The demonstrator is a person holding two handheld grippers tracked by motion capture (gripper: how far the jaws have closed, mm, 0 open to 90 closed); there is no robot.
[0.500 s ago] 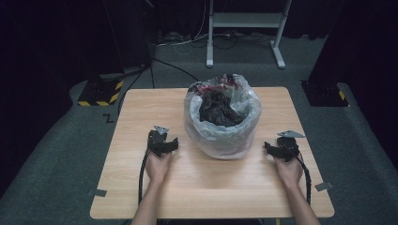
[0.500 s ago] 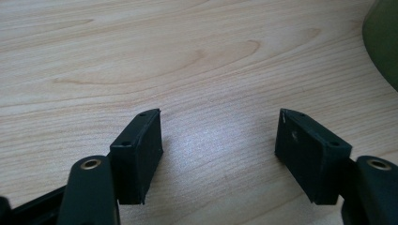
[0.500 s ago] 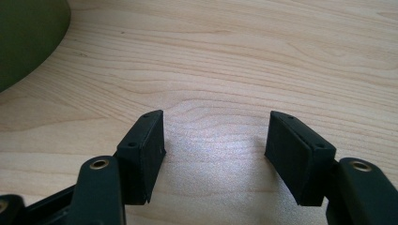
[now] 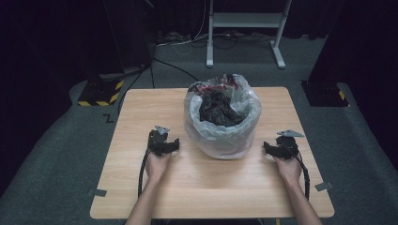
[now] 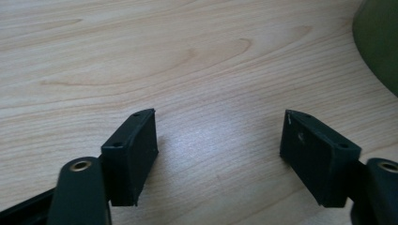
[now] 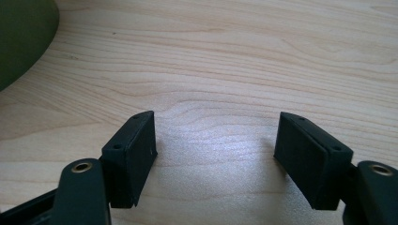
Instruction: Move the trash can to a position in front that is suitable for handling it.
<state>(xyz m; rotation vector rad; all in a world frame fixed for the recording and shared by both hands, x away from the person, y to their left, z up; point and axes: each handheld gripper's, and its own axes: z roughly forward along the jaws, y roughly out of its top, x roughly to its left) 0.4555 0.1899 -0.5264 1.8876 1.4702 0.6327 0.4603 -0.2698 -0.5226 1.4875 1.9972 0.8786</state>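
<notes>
A round bin lined with a clear plastic bag [image 4: 221, 123] stands in the middle of the wooden table [image 4: 141, 112]; dark crumpled stuff [image 4: 217, 108] fills it, with a bit of red at the back. My left gripper [image 4: 163, 142] rests on the table just left of the bin, held by a hand. My right gripper [image 4: 280, 147] rests just right of the bin. In the left gripper view the gripper [image 5: 218, 136] is open over bare wood, the bin's edge [image 5: 380, 42] at the right. In the right gripper view the gripper [image 6: 215, 133] is open too, the bin's edge [image 6: 21, 33] at the left.
Two grey tape tabs [image 4: 97, 192] [image 4: 324, 186] mark the table's front corners. Beyond the table stand a white frame's legs [image 4: 244, 28] and cables on grey carpet. A yellow-and-black striped block [image 4: 99, 92] lies at the back left.
</notes>
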